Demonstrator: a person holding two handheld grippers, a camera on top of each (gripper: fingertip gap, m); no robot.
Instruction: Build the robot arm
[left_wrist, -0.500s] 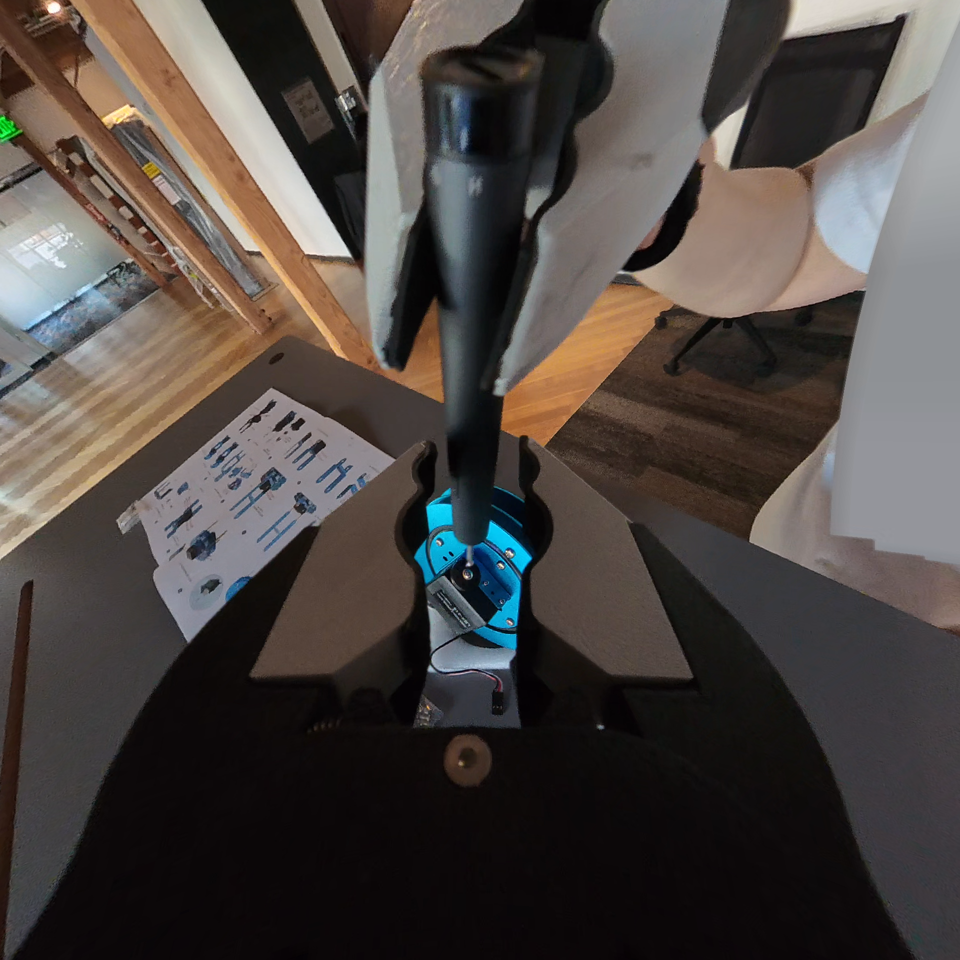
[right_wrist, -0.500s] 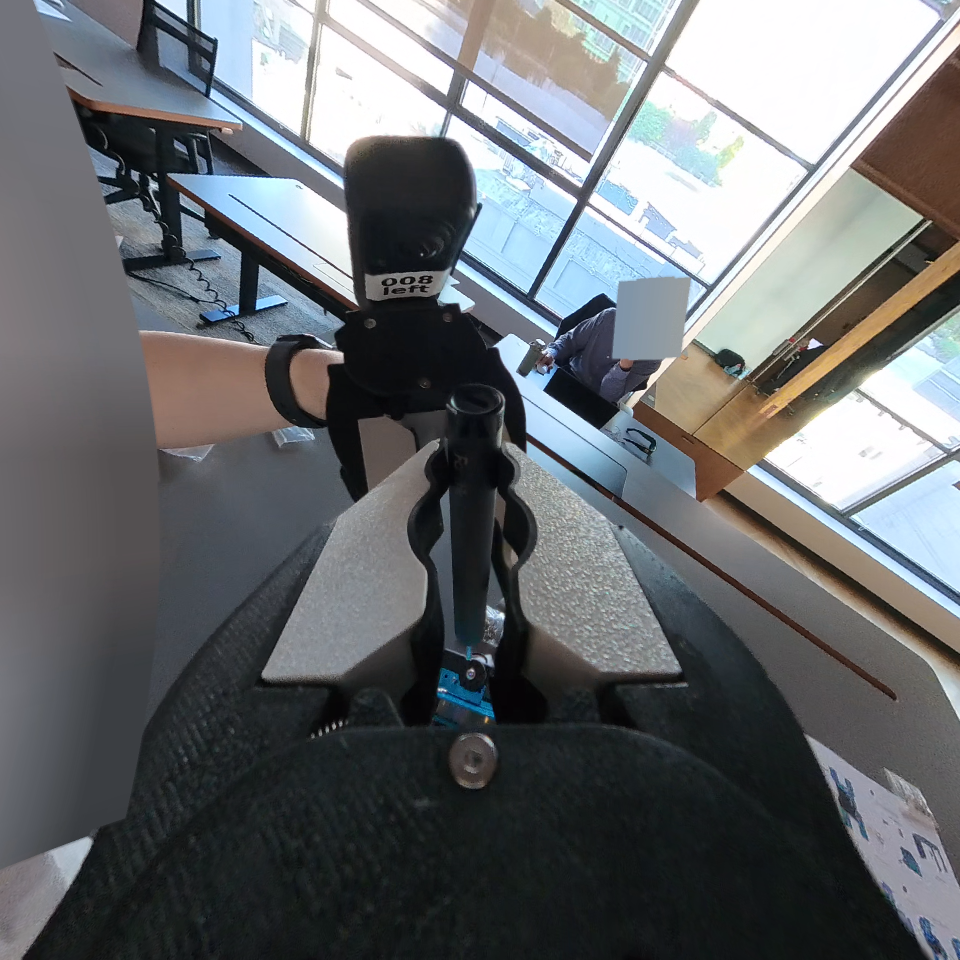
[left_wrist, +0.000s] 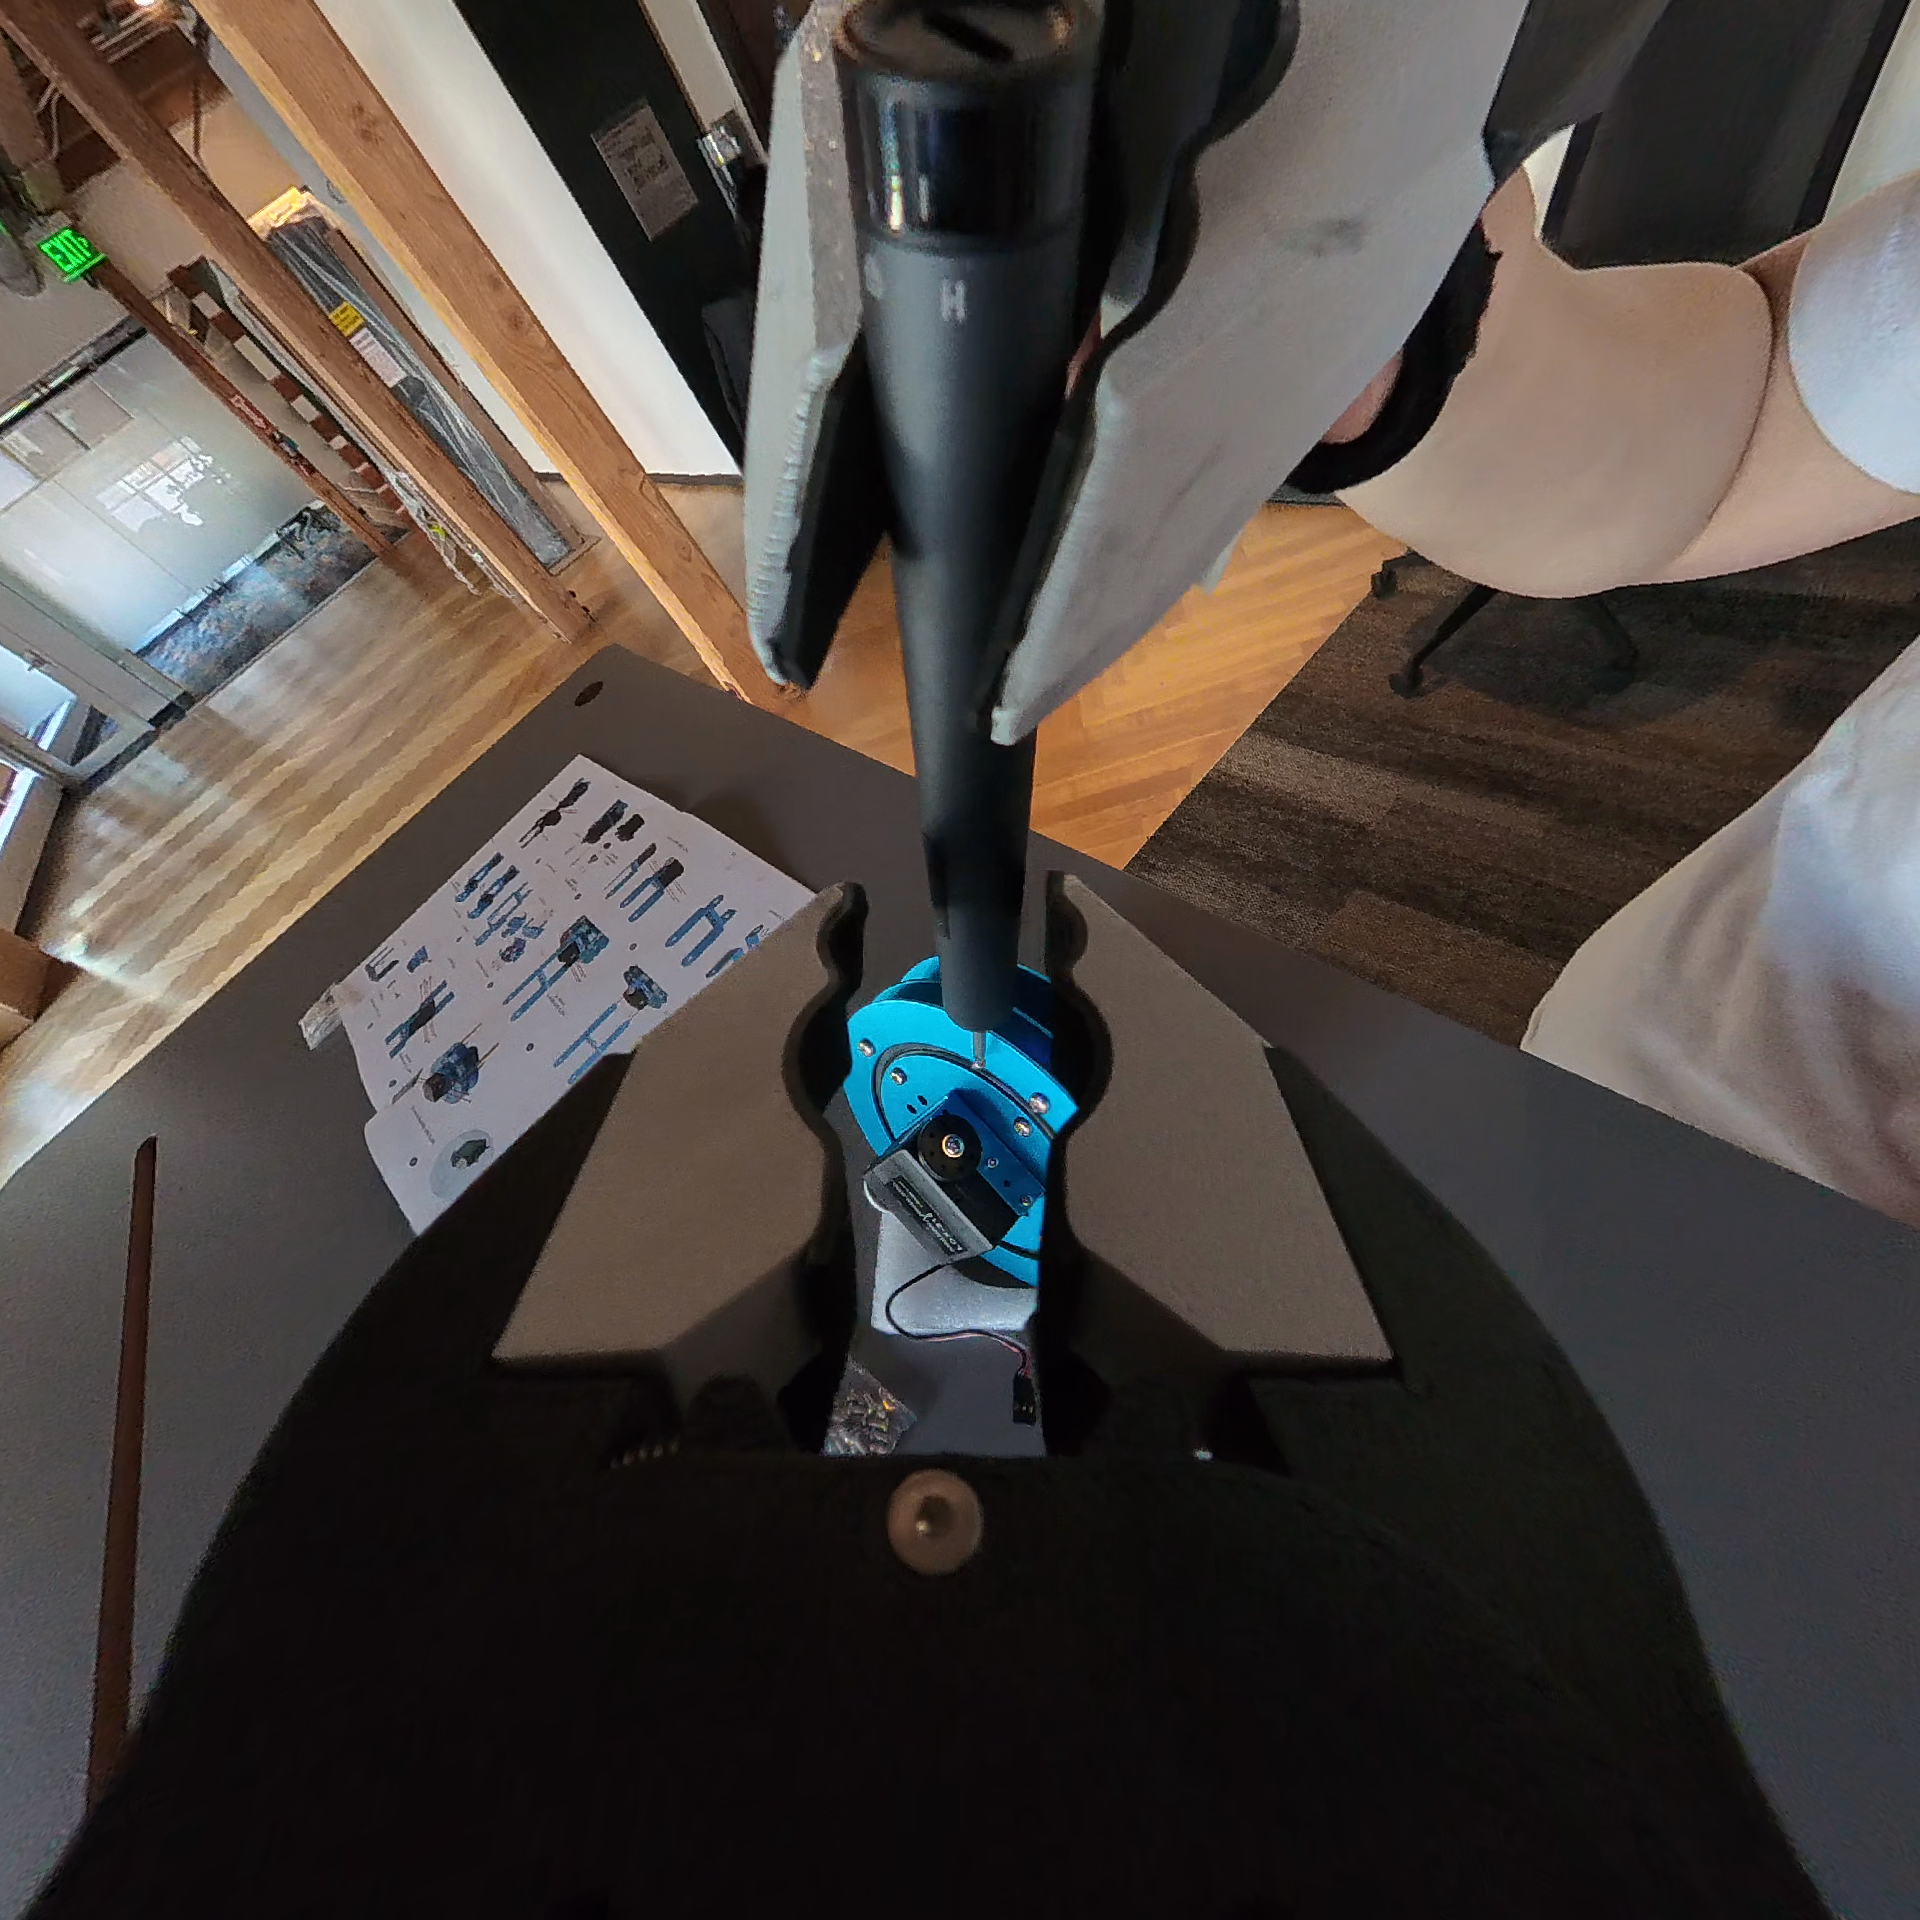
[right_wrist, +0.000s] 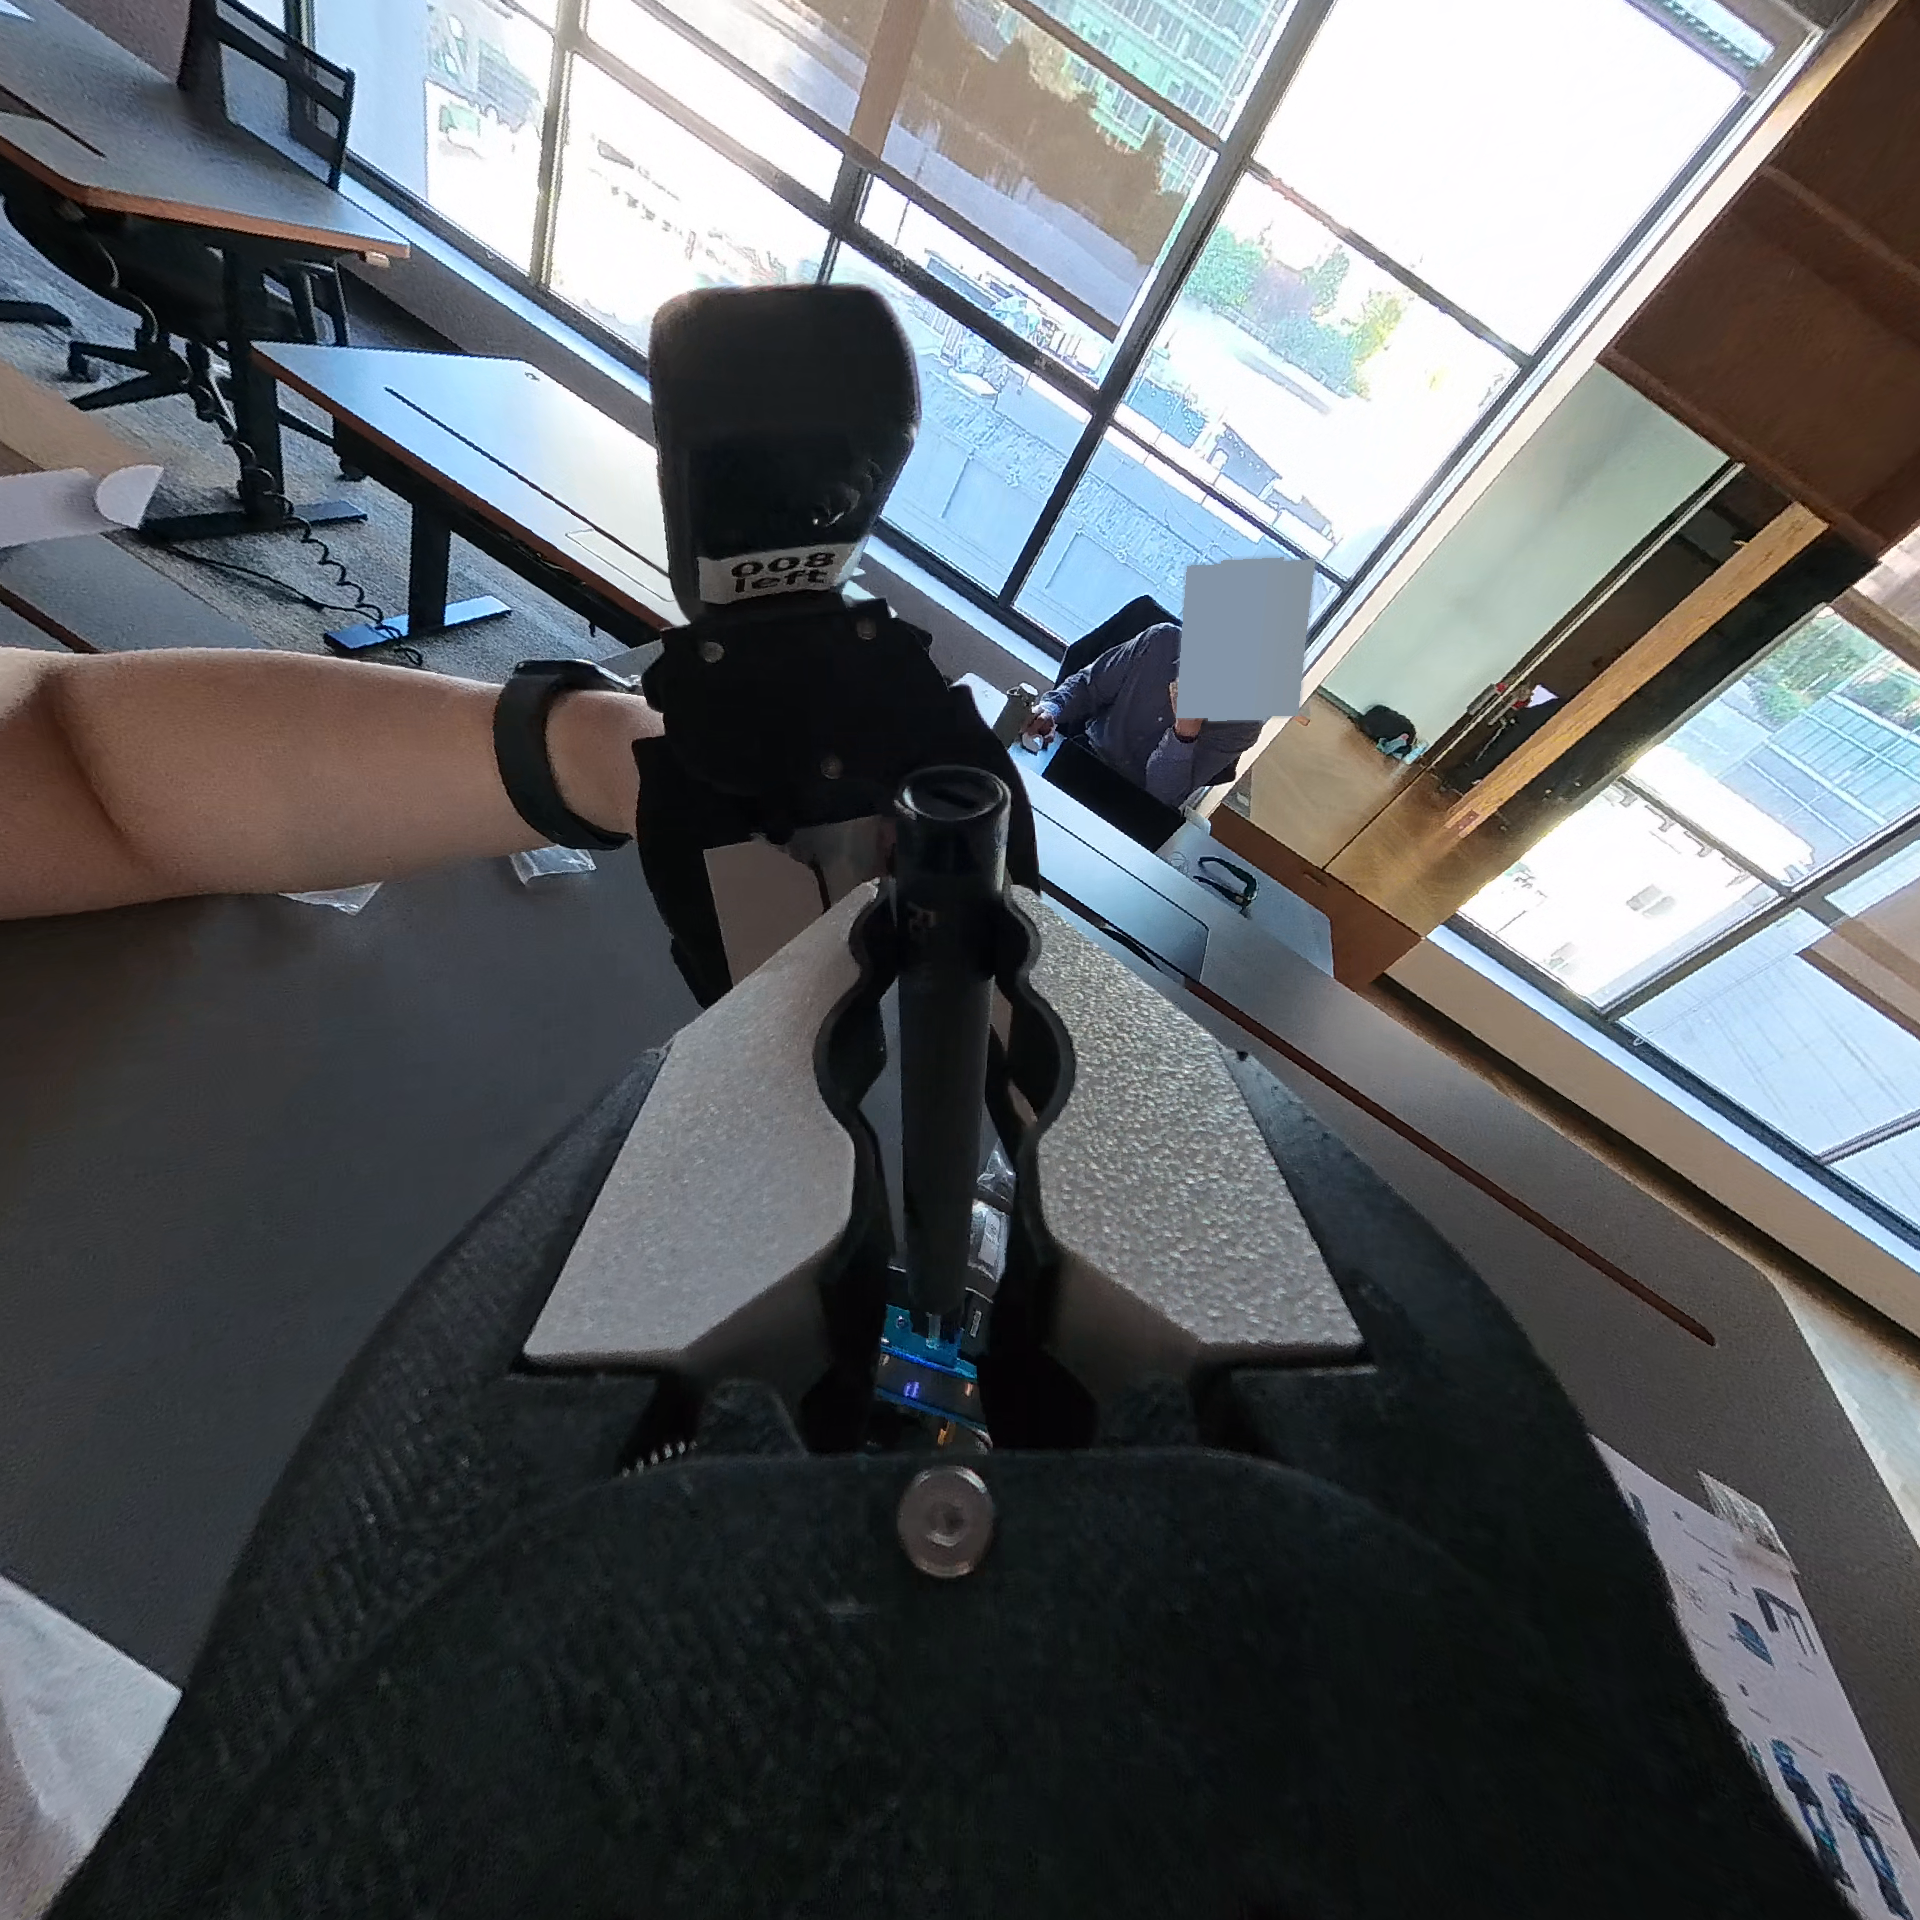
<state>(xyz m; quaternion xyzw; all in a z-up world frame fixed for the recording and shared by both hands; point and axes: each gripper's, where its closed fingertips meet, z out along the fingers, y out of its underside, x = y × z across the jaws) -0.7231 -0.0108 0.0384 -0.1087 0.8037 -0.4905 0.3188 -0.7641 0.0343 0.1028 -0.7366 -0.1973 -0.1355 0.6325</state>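
Note:
My left gripper (left_wrist: 951, 914) is shut on a blue round metal part (left_wrist: 914, 1049) that carries a small black servo (left_wrist: 935, 1184), just above the dark grey table (left_wrist: 1558, 1351). My right gripper (left_wrist: 894, 696) comes in from above, shut on a black electric screwdriver (left_wrist: 956, 416). The bit touches the blue plate just beyond the servo hub. In the right wrist view, my right gripper (right_wrist: 940, 914) clamps the screwdriver (right_wrist: 940, 1039) upright over the blue part (right_wrist: 920, 1351). The left gripper's black housing (right_wrist: 790, 727) is behind it; its fingertips are hidden.
A printed parts sheet (left_wrist: 540, 987) lies on the table to the left. A small bag of screws (left_wrist: 868, 1413) and a wire plug (left_wrist: 1023, 1392) lie under the left gripper. A person's forearm (right_wrist: 260, 769) reaches across the table. Another person (right_wrist: 1143, 707) sits at a far desk.
The screwdriver bit has moved off the servo hub onto the blue plate just beyond it. The screwdriver and right gripper now show closer in the left wrist view.

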